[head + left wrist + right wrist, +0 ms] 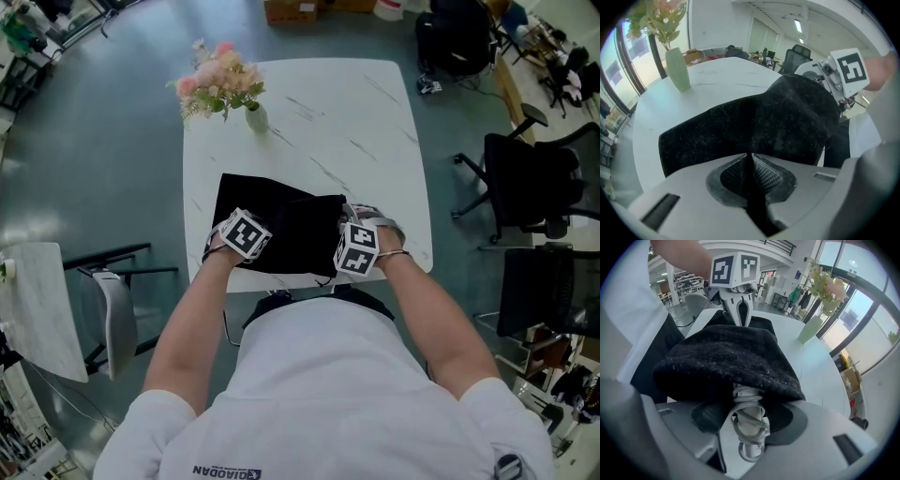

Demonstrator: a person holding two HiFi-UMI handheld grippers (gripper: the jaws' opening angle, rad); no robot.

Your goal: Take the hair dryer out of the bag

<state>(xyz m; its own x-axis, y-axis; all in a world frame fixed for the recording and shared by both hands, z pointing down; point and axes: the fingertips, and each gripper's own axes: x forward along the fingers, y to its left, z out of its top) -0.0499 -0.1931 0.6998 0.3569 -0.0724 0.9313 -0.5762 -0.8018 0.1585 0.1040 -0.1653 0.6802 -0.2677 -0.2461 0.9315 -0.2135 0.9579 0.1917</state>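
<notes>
I can see only part of the hair dryer [750,426]. A white handle pokes out of the bag's mouth at the lower centre of the right gripper view, with a white cord [745,394] wound round it in several loops. The rest is hidden inside the bag [281,230], a soft black fabric with pale flecks. The bag lies near the front edge of the white marbled surface [356,122], in the middle of the head view.

My right gripper [747,417] has its fingers [710,416] spread wide on either side of that handle. The pads sit just beside the wound cord and I see no firm squeeze.

My left gripper [751,158] has its fingers [768,176] almost together, pinching a fold of the bag's black cloth at the bag's left end.

By count I see one hair dryer, one bag, two grippers, one surface, and one pale green vase [256,117] of pink flowers in the upper left of the head view, well apart from the bag.
</notes>
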